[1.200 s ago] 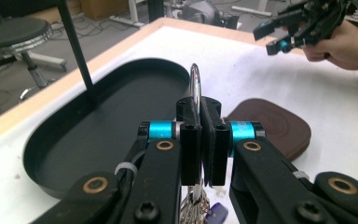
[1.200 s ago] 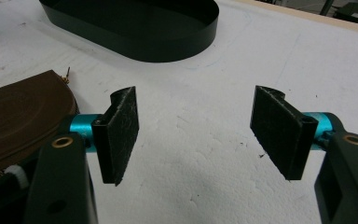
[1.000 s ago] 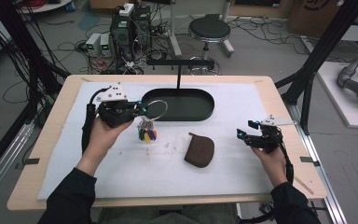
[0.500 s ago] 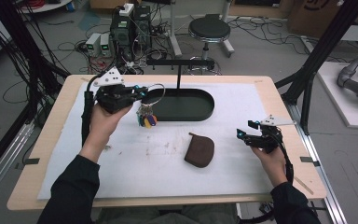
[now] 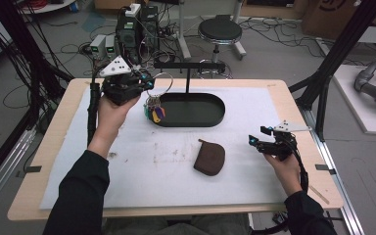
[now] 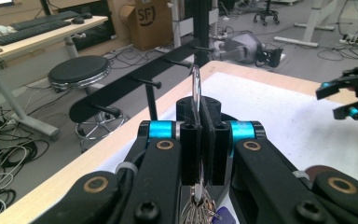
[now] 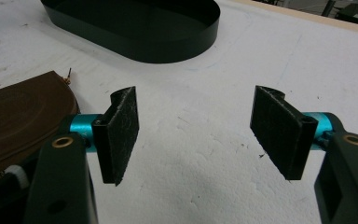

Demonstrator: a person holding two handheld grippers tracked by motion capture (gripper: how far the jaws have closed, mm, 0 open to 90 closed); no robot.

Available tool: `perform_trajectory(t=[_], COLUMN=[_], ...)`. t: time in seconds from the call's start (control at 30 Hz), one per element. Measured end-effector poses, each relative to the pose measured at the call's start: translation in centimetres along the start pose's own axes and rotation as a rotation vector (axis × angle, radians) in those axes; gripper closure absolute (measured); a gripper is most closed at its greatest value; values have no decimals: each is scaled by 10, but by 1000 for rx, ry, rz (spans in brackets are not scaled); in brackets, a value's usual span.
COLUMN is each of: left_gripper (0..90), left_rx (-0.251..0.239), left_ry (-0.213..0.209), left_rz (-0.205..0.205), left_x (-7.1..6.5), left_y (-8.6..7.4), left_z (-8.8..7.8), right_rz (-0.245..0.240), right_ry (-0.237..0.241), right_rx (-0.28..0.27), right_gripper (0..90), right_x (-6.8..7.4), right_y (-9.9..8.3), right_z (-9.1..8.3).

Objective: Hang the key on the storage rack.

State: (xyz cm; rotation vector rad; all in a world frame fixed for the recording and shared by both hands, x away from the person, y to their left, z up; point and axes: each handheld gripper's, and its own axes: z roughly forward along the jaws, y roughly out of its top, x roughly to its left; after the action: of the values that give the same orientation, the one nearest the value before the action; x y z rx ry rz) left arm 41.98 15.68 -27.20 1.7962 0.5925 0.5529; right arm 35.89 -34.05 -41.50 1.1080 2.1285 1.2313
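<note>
**Keys Raised Toward the Hook Rack**

Held aloft at the far left of the table (image 5: 274, 93): a key ring (image 6: 196, 86) pinched edge-on in the left gripper (image 5: 144, 83), jaws closed tight on the wire loop, with the bunch of keys (image 5: 154, 111) and coloured tags dangling below, above the left end of the black oval tray (image 5: 196, 108). Straight ahead in the left gripper view, the black peg rack (image 6: 135, 79), its short pegs pointing sideways. Likely the step in hand: hanging the ring on a peg. Best done with the loop kept upright and square to the chosen peg, brought over the tip, lowered until the wire bears, and released only then; a swinging bunch could knock the ring off line.

Near the right edge, the right gripper (image 5: 264, 142) resting low over the white mat, jaws wide apart, holding nothing. Just to its left, a brown zip pouch (image 5: 209, 159) lying flat.
</note>
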Motion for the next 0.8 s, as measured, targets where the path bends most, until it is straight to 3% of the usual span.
perform_trajectory(t=[0.6,0.8], left_gripper=[865,864], left_rx=[26,30], left_ry=[72,93], left_rz=[-86,-95], left_x=[31,39], left_y=[-16,-23], left_z=[36,44], right_rz=[2,2], right_ry=[4,3], right_rx=[-1,-1], right_gripper=[331,331], right_x=[-1,0], right_y=[0,0], right_z=[1,1])
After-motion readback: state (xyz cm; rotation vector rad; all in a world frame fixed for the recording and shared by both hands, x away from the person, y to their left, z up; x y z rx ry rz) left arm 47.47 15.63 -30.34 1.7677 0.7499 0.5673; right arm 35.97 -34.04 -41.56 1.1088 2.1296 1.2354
